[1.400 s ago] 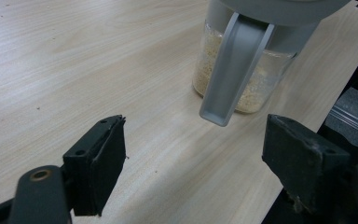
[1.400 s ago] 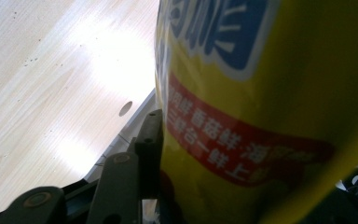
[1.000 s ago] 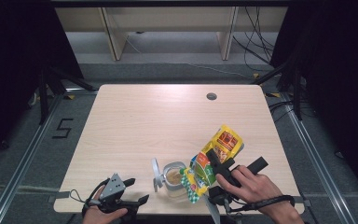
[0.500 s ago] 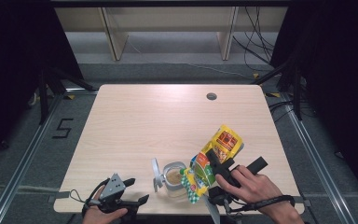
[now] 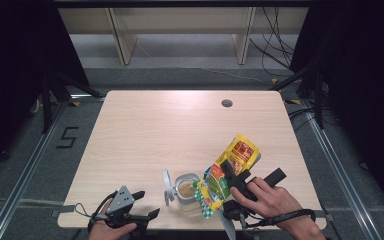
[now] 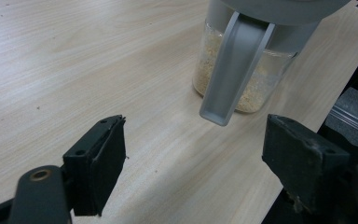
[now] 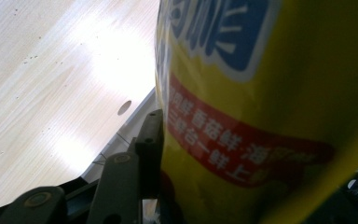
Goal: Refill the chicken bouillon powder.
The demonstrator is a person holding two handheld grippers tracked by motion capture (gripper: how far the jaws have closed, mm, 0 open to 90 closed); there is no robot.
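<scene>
A yellow snack bag (image 5: 240, 152) is tilted with its green end (image 5: 209, 189) over a clear jar (image 5: 185, 190) near the table's front edge. My right gripper (image 5: 234, 174) is shut on the bag's middle. In the right gripper view the bag (image 7: 261, 93) covers most of the picture, and the left pad (image 7: 151, 149) presses against it. The jar (image 6: 251, 70) holds beige granules and has a grey lid and a grey handle (image 6: 233, 70). My left gripper (image 5: 147, 204) rests at the front left of the jar, open (image 6: 205, 154), its jaws pointing at the handle with nothing between them.
The wooden table (image 5: 180, 130) has a small round hole (image 5: 226, 103) at the back right. The front edge runs just beyond the jar in the left gripper view. A pale shelf unit (image 5: 180, 30) stands on the floor behind the table, and cables lie at the right.
</scene>
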